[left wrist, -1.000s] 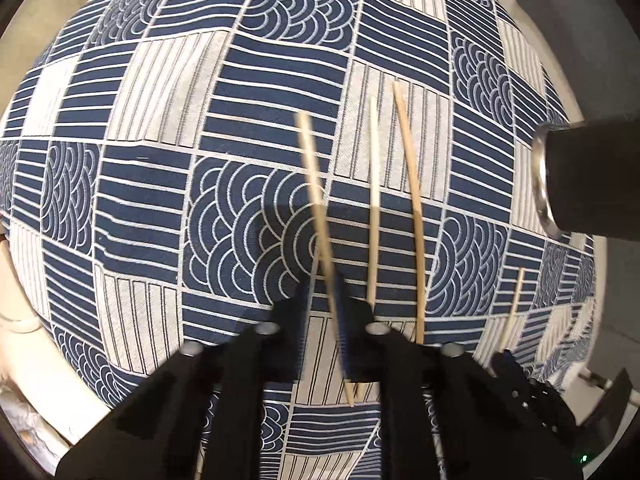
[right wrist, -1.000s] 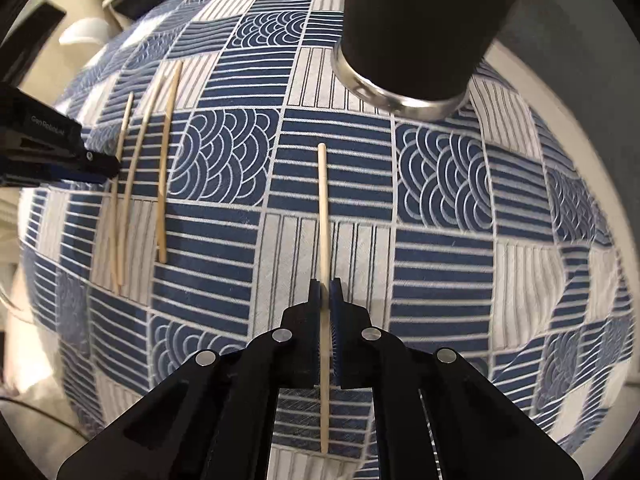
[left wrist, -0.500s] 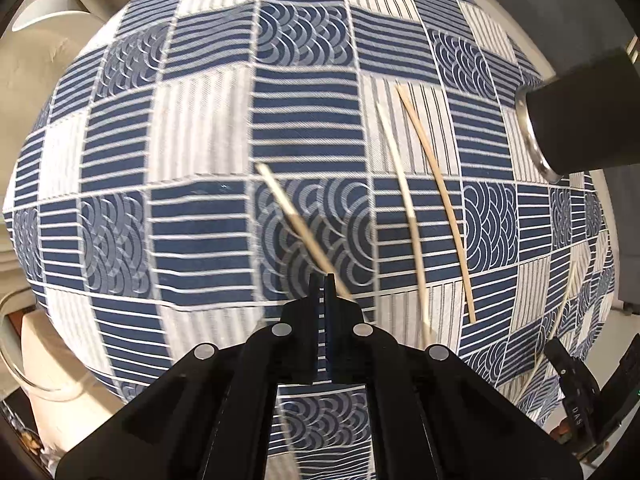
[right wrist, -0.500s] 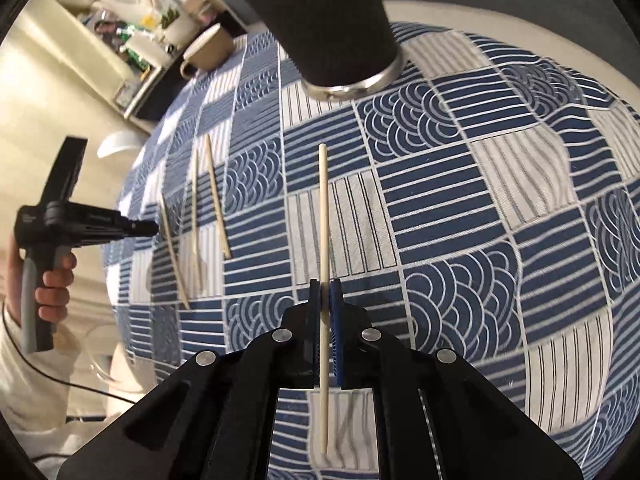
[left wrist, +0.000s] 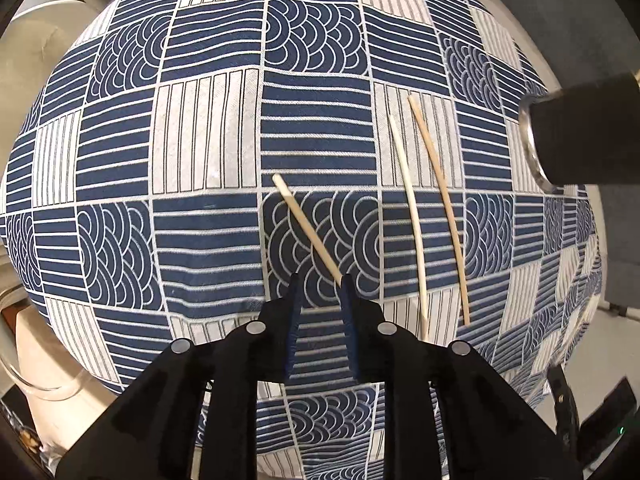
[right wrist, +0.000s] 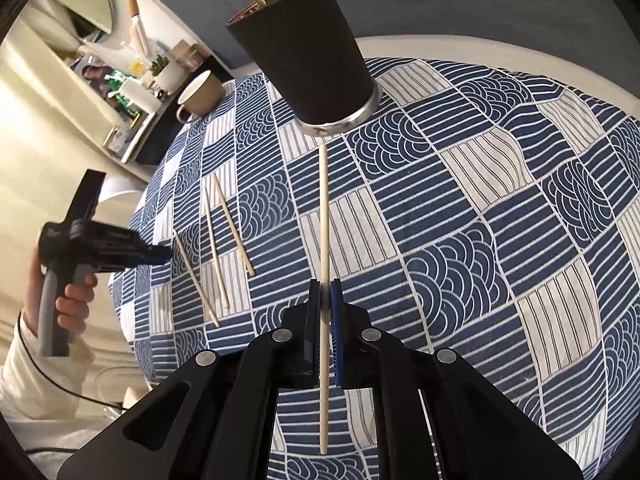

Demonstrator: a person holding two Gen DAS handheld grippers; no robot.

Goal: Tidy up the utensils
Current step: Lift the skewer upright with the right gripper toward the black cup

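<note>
Risk, right side: the chopstick [right wrist: 324, 216] is clamped in the right gripper [right wrist: 325, 292] well below its middle, with a long free length ahead. If it pivots between the pads, its tip could strike the wall of the black cup [right wrist: 308, 52] rather than clear the rim, where several sticks already stand and leave little room.

Risk, left side: the left gripper [left wrist: 319, 286] has just been opening; its jaws stand a little apart. A tilted chopstick [left wrist: 308, 230] ends right at the right-hand fingertip, possibly touching it, but is not pressed between the pads. This stick is judged released, or slipped, and likely to need a fresh grasp.

Right jaws: closed on the chopstick, held off the patterned blue-and-white tablecloth [right wrist: 500, 240].

Farther out: two chopsticks [left wrist: 432, 216] are seen lying side by side on the cloth, apart from both grippers. The cup stands beyond them, at the far edge of the cloth.
</note>
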